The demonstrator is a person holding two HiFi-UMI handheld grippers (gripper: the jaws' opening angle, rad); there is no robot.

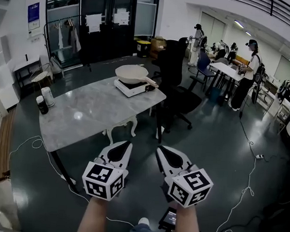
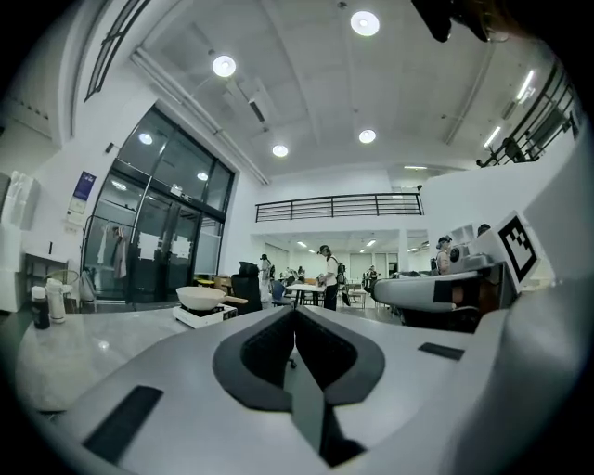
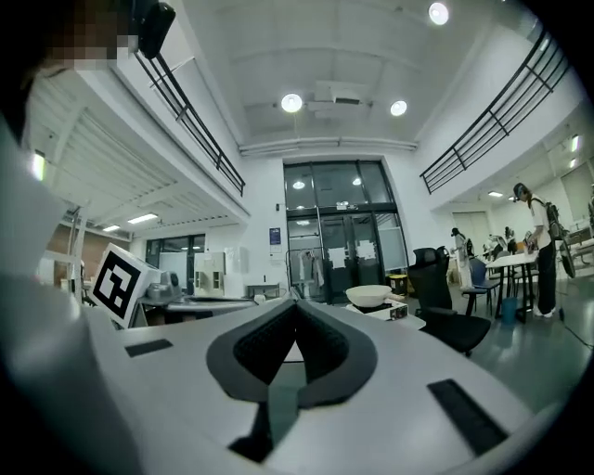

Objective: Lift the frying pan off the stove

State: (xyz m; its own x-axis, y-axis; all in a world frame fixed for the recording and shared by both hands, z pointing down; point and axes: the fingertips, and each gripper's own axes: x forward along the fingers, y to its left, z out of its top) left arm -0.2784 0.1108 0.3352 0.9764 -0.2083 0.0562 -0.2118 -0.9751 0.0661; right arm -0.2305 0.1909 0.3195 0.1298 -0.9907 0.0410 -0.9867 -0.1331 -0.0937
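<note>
A cream frying pan [image 1: 132, 74] with a wooden handle sits on a small white stove [image 1: 132, 87] at the far right end of the grey marble table [image 1: 91, 111]. Both grippers hang well short of the table, over the floor. My left gripper [image 1: 126, 145] is shut and holds nothing. Beside it my right gripper [image 1: 159, 150] is shut and empty too. The pan [image 2: 201, 297] shows small and far off on the stove [image 2: 208, 314] in the left gripper view. The right gripper view also catches the pan [image 3: 369, 296], beyond its closed jaws.
A white jar [image 1: 48, 96] and a dark bottle [image 1: 42, 105] stand at the table's left end. A black office chair [image 1: 179, 83] stands just right of the stove. Cables [image 1: 244, 189] trail across the floor. Several people work at tables [image 1: 227, 70] in the back right.
</note>
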